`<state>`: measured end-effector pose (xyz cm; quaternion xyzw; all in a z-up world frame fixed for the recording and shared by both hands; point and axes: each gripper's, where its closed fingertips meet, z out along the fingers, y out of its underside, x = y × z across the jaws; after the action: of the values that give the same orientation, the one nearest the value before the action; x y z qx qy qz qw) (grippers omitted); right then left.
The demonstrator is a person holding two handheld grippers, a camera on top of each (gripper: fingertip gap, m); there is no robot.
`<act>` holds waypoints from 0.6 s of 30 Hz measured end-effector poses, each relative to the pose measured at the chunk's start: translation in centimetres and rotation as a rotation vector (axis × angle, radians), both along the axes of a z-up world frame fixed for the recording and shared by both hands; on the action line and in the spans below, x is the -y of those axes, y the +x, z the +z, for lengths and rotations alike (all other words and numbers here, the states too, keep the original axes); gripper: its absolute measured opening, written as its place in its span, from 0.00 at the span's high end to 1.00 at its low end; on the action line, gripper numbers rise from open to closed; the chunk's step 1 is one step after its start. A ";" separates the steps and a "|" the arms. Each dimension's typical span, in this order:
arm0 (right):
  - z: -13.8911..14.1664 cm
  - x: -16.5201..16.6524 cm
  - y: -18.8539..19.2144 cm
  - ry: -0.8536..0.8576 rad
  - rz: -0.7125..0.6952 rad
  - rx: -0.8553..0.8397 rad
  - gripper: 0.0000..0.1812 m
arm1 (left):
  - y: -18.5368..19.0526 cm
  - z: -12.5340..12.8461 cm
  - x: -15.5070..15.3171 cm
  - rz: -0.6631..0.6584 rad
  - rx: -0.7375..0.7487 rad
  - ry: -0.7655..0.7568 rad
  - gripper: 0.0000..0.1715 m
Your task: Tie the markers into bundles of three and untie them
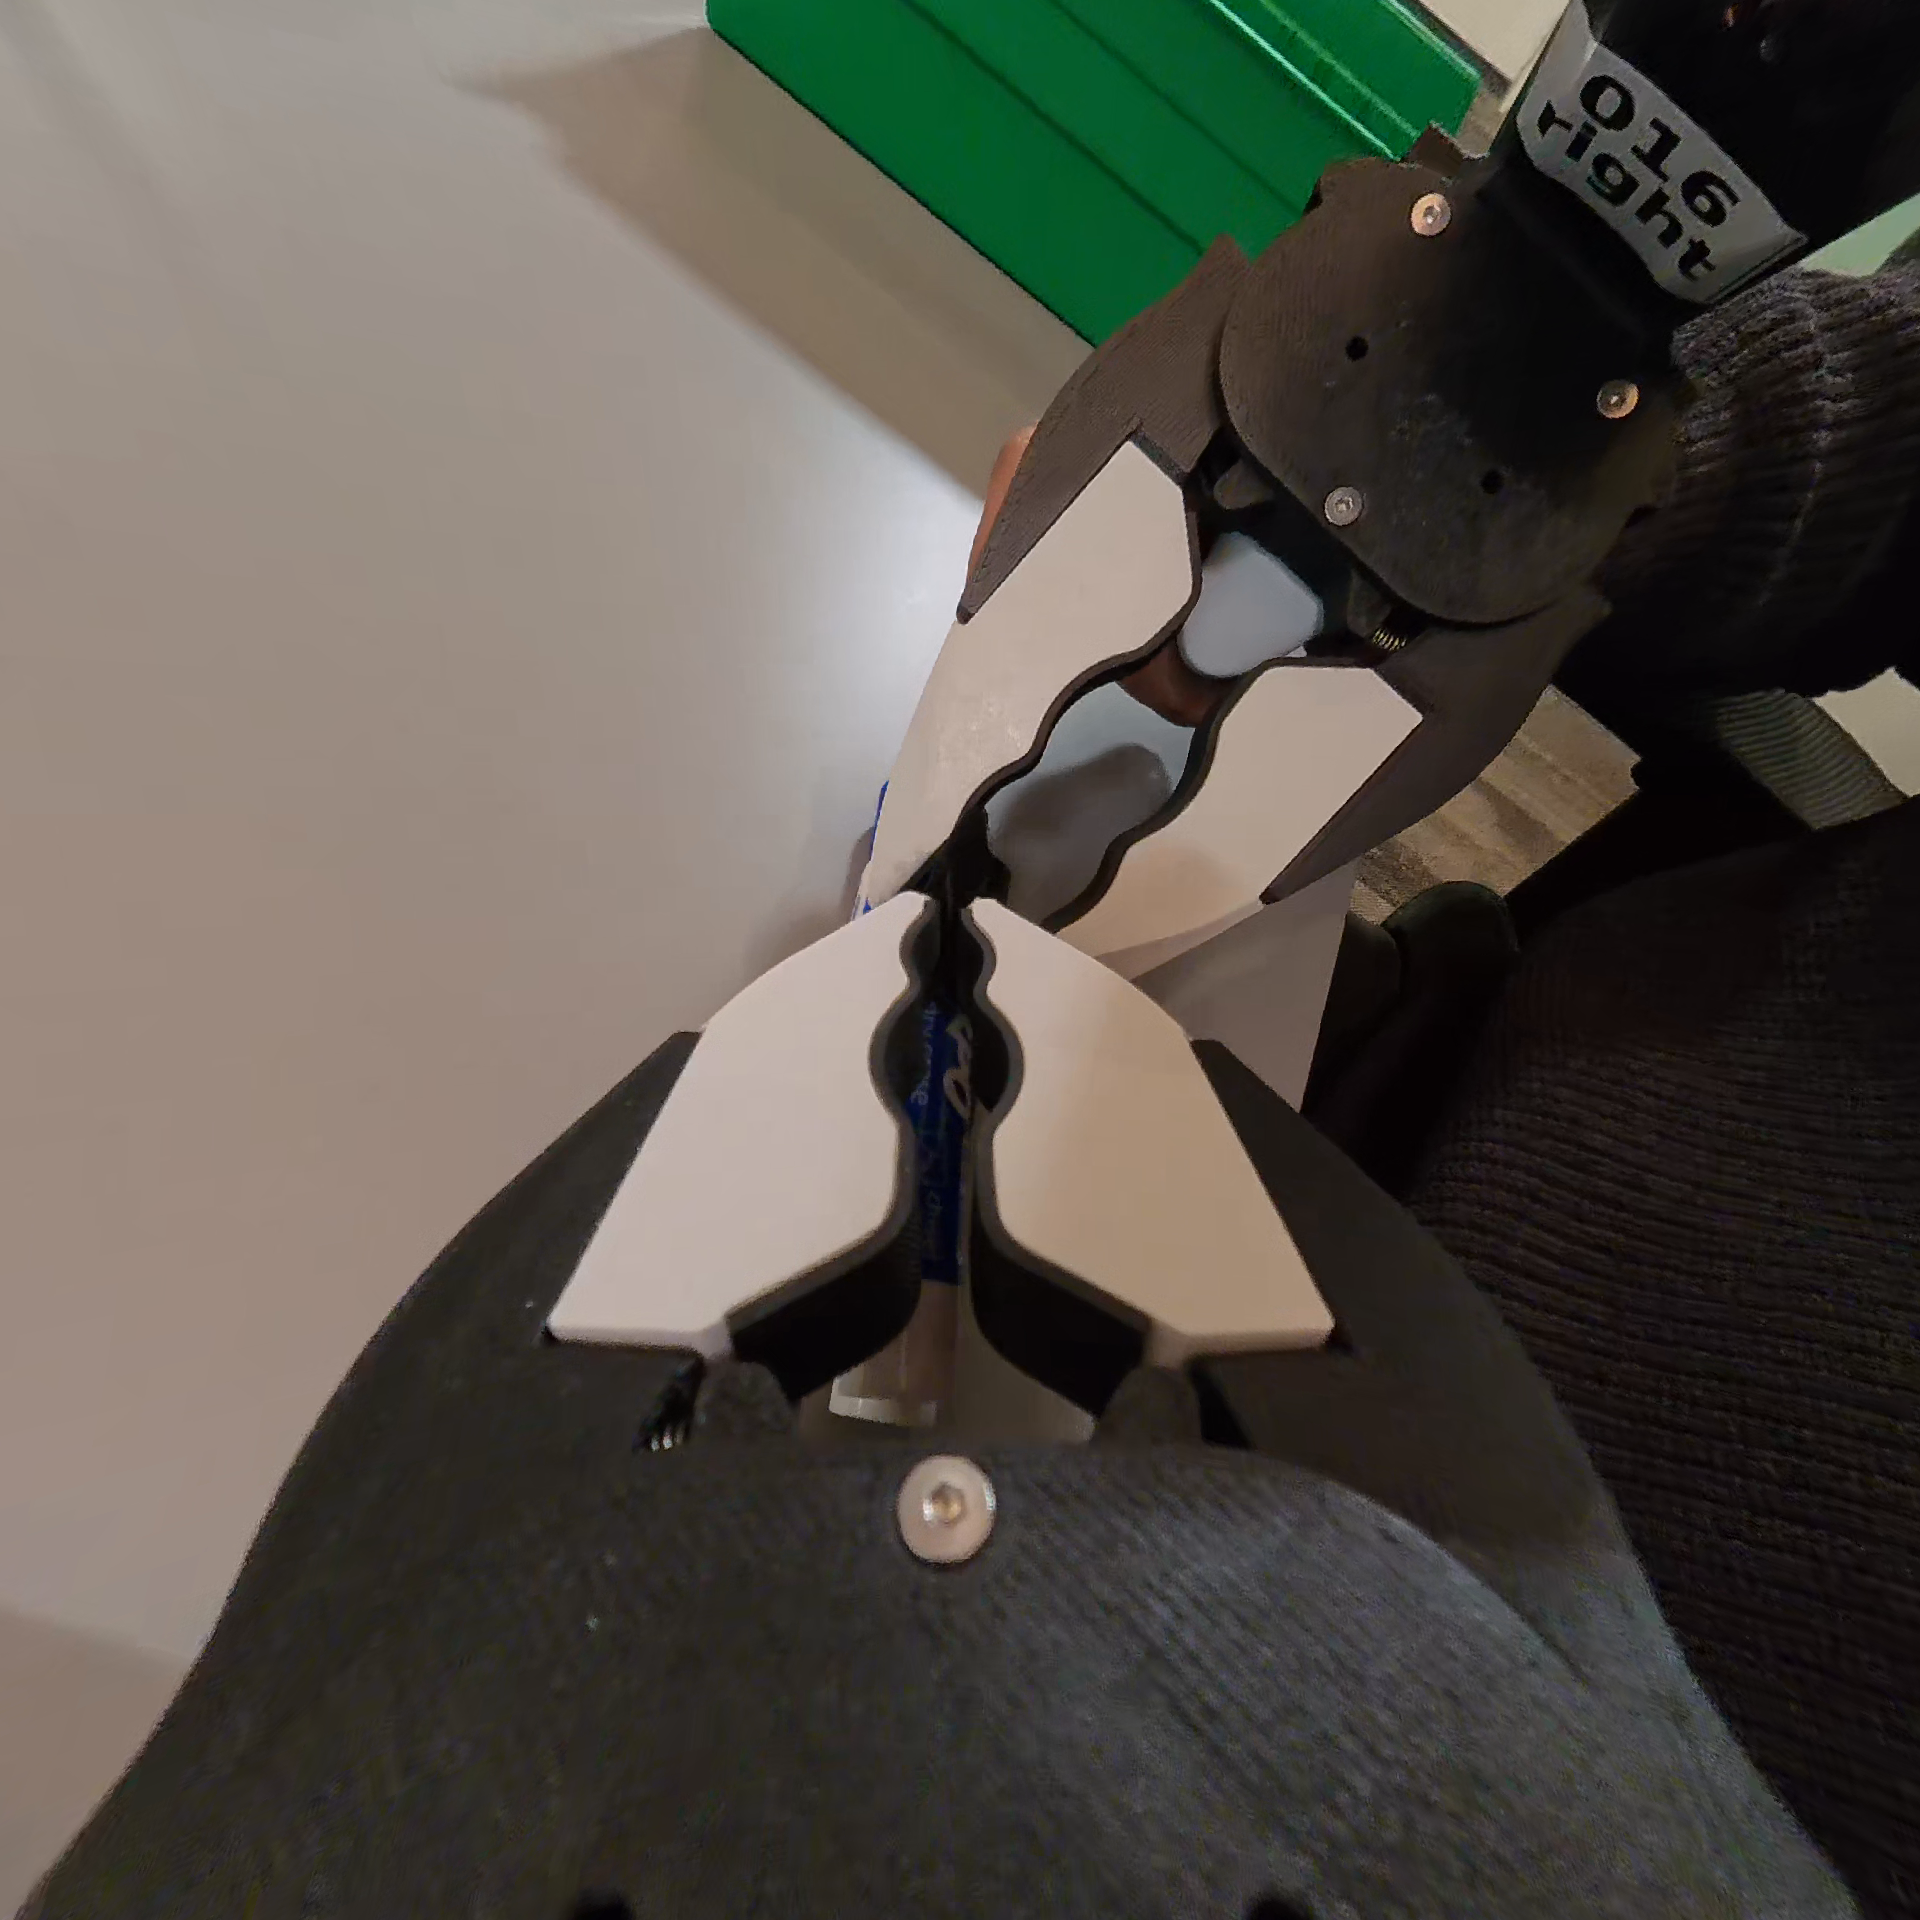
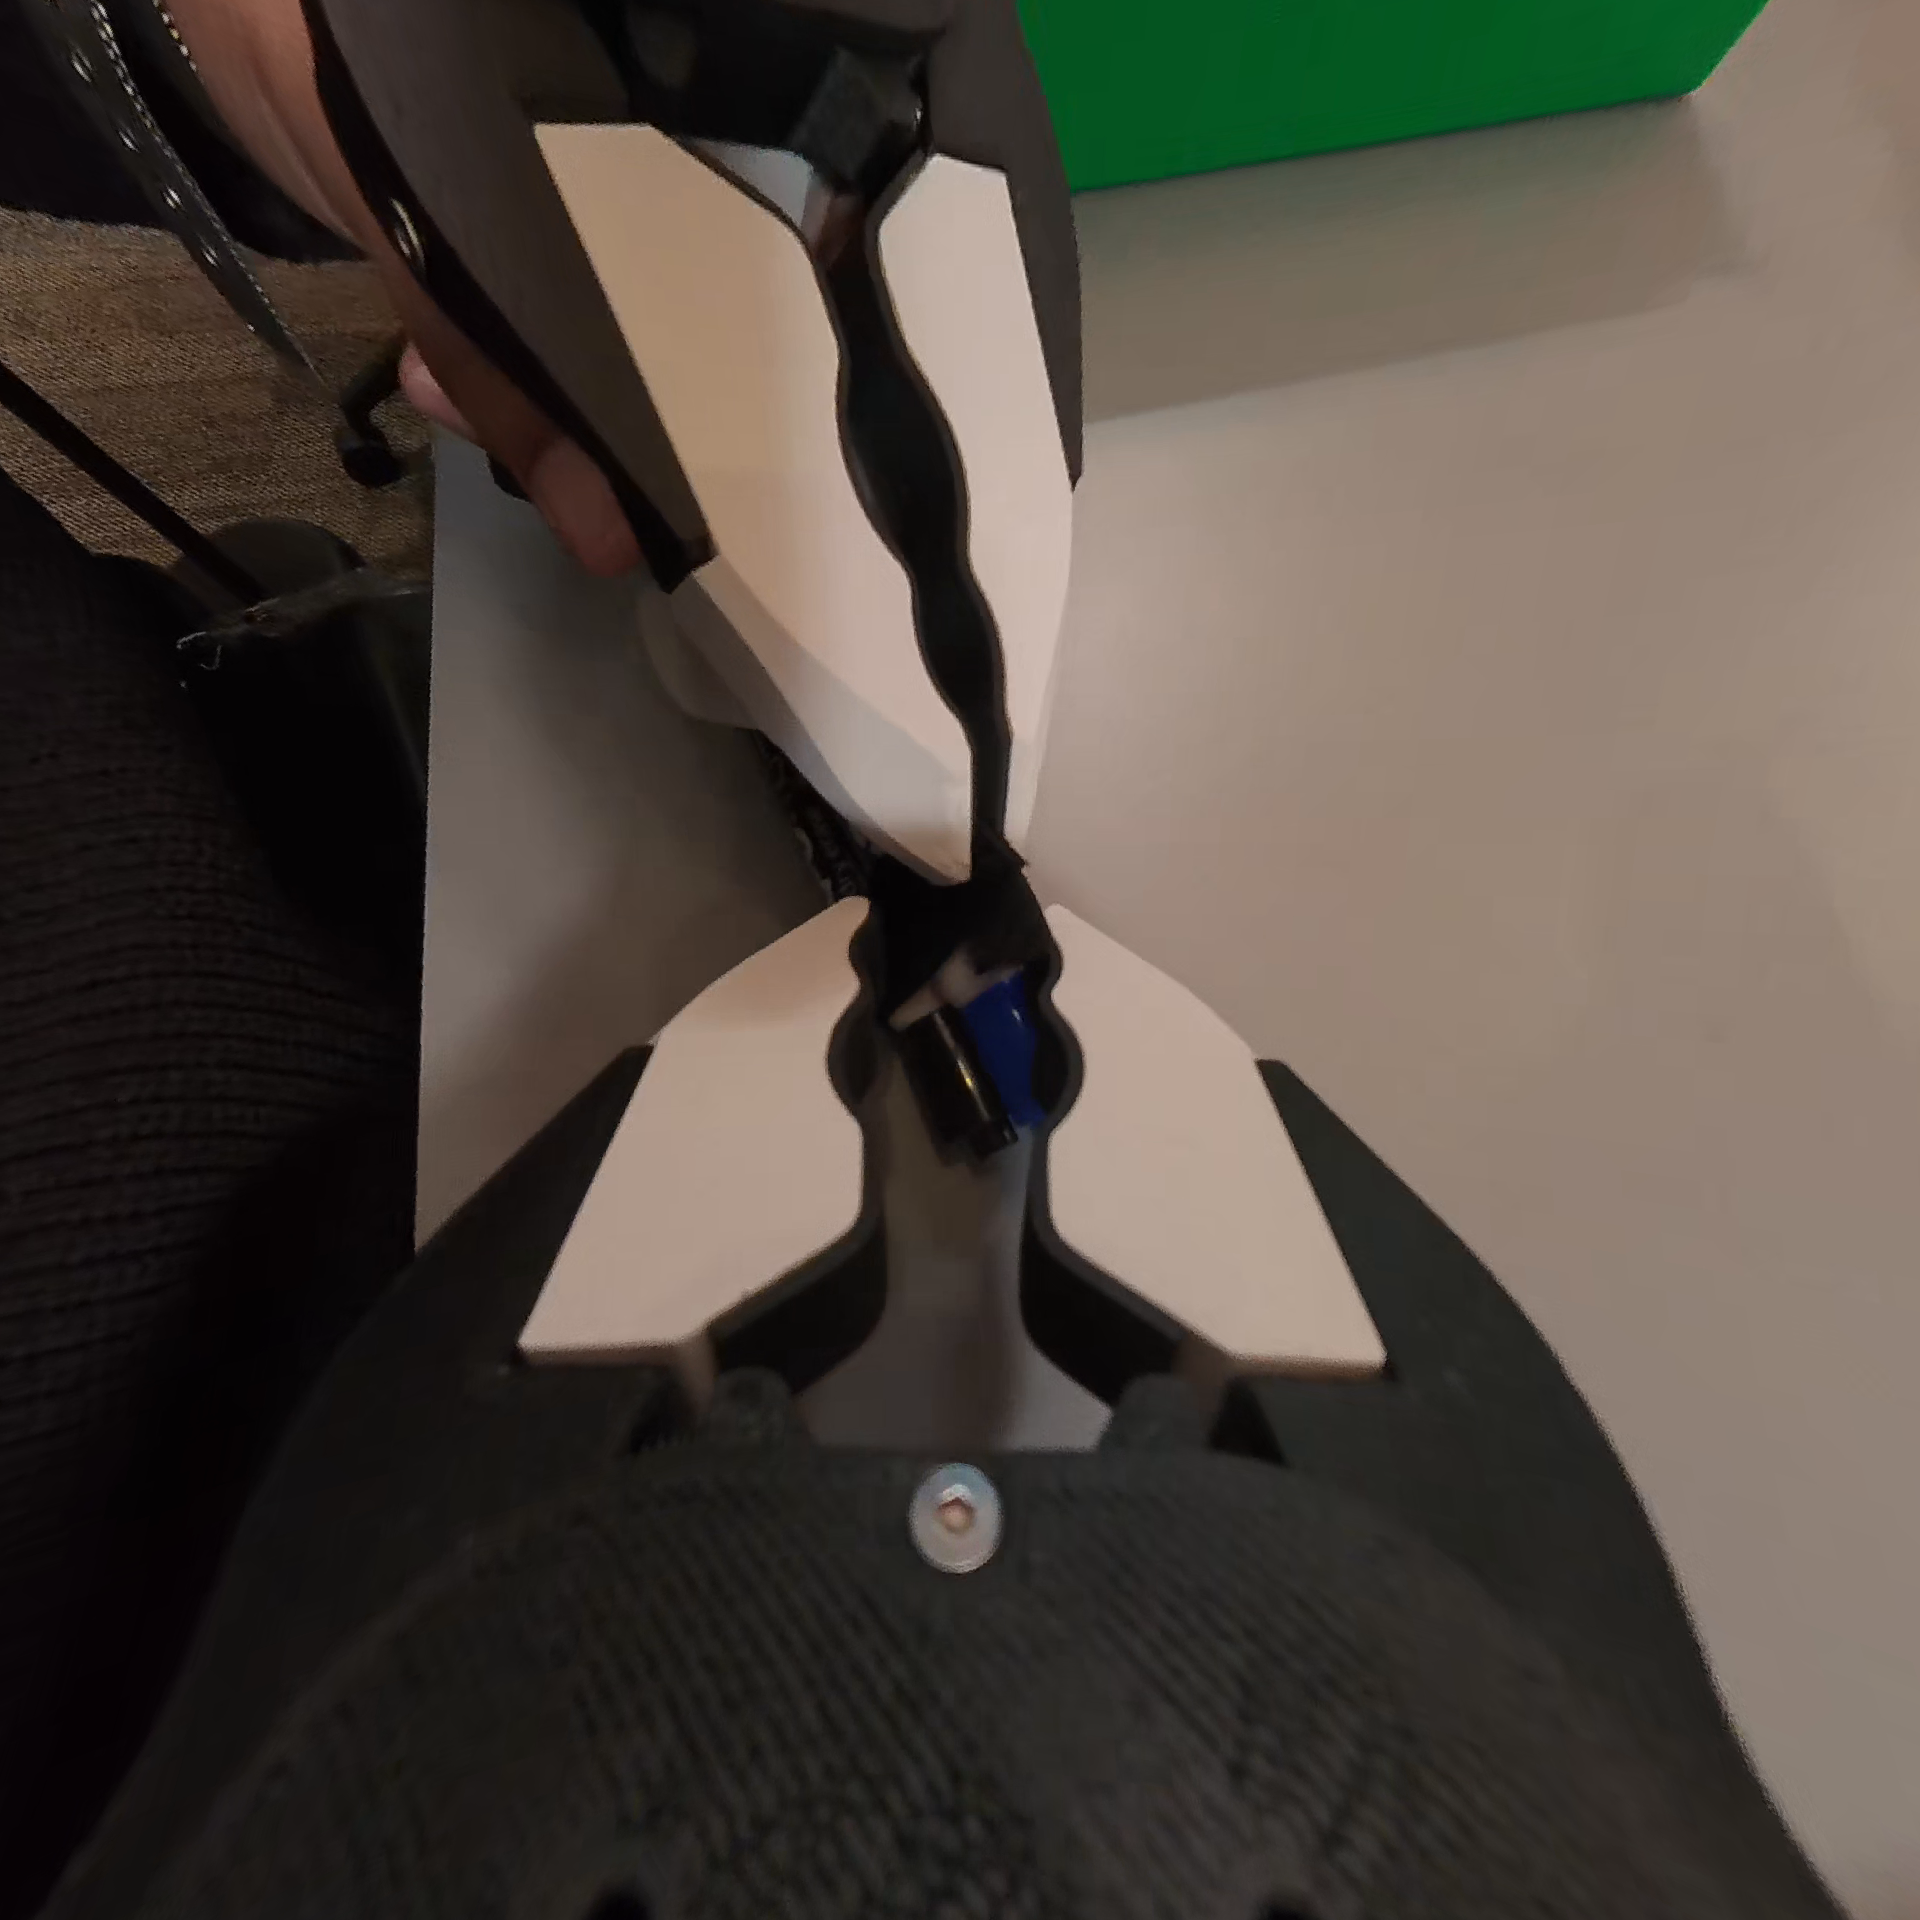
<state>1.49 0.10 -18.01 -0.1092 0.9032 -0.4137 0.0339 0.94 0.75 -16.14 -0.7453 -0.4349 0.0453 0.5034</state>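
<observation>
The left gripper (image 1: 948,914) has a rough matt black plastic body with smooth white fingers (image 1: 769,1132), above a smooth matt worktop (image 1: 364,623) and glossy green box (image 1: 1091,125).

Both wrist views close in, angled down over own jaws onto the white table (image 1: 364,623), facing each other; shared: meeting jaw tips, green box (image 2: 1351,83).

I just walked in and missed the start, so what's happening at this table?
A person holds a tool in each hand over a white table, tips nearly touching. The left tool is clamped on a marker with a blue label. The right tool grips the marker's dark end, where a blue and a black piece show. A green box sits behind.
</observation>
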 end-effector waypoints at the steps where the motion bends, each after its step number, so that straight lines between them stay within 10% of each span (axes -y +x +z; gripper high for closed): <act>1: 0.0 0.0 0.0 0.000 0.000 0.008 0.86 | 0.0 0.0 0.0 0.000 0.001 -0.001 0.99; 18: 0.7 0.1 0.4 -0.042 -0.024 0.135 0.87 | -0.3 0.5 0.2 0.009 -0.032 0.016 0.97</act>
<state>1.89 0.03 -17.26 -0.0710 0.8912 -0.4395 0.0873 0.66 0.57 -15.67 -0.7385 -0.4306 0.0558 0.5159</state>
